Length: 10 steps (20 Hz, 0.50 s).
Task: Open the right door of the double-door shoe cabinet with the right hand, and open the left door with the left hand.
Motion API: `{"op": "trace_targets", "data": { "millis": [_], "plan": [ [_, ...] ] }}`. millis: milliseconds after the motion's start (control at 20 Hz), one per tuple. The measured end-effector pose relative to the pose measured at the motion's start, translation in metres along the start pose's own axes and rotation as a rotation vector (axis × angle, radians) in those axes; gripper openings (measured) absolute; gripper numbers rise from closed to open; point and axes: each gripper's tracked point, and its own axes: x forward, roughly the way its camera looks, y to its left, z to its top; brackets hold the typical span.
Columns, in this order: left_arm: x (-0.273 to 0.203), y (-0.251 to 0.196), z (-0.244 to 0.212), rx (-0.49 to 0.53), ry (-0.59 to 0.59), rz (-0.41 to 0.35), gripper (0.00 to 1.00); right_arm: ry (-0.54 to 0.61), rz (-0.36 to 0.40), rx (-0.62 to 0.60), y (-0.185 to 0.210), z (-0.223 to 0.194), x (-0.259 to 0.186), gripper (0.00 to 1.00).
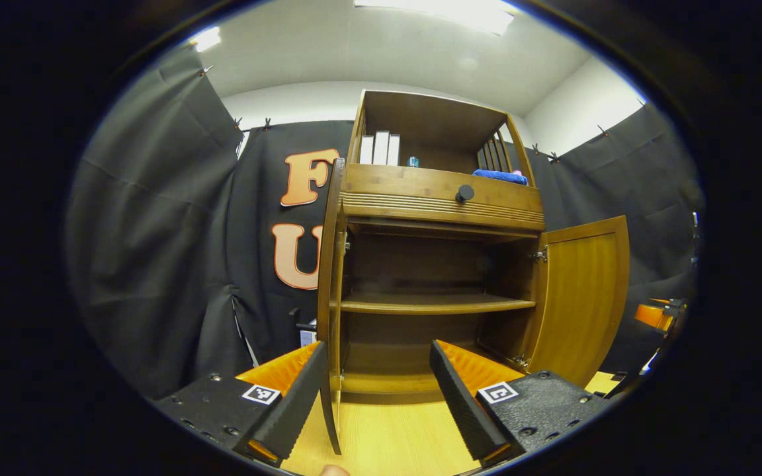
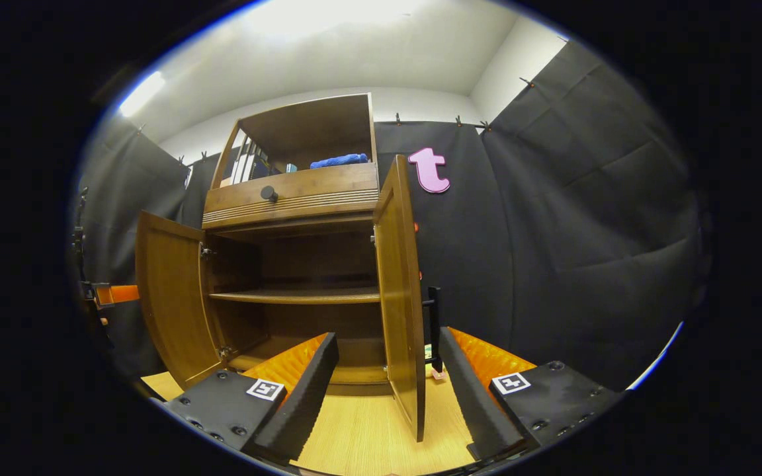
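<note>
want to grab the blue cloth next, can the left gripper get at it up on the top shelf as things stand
Probably yes. The blue cloth lies at the open front of the top shelf, above the drawer's knob, with nothing in front of it. The left gripper sits low with its jaws open around the left door's edge, so it must rise first.

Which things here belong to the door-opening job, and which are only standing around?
Belong to the job:
left door, open
right door, open
left gripper
right gripper

Only standing around:
blue cloth on the top shelf
white books
drawer knob
</note>
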Motion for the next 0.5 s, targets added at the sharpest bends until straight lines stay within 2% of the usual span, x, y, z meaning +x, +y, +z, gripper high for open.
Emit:
{"op": "trace_targets", "data": {
  "millis": [50,250,350,500],
  "plan": [
    [0.0002,0.0001,0.0001,-0.001,0.002,0.003,0.93,-0.001,-0.001,0.000,-0.0005,0.0000,-0.0002,0.99],
    [0.0022,-0.0012,-0.0012,-0.008,0.002,0.002,0.93,-0.004,-0.008,-0.003,-0.0045,0.0011,0.0000,0.91],
    [0.0003,-0.0030,-0.0023,-0.009,0.004,-0.001,0.93,-0.006,-0.007,-0.003,-0.0035,0.0010,-0.0017,1.00],
    [0.0009,-0.0044,-0.0006,-0.005,0.001,-0.003,0.93,-0.009,-0.004,-0.002,-0.0034,0.0016,-0.0018,1.00]
  ]
}}
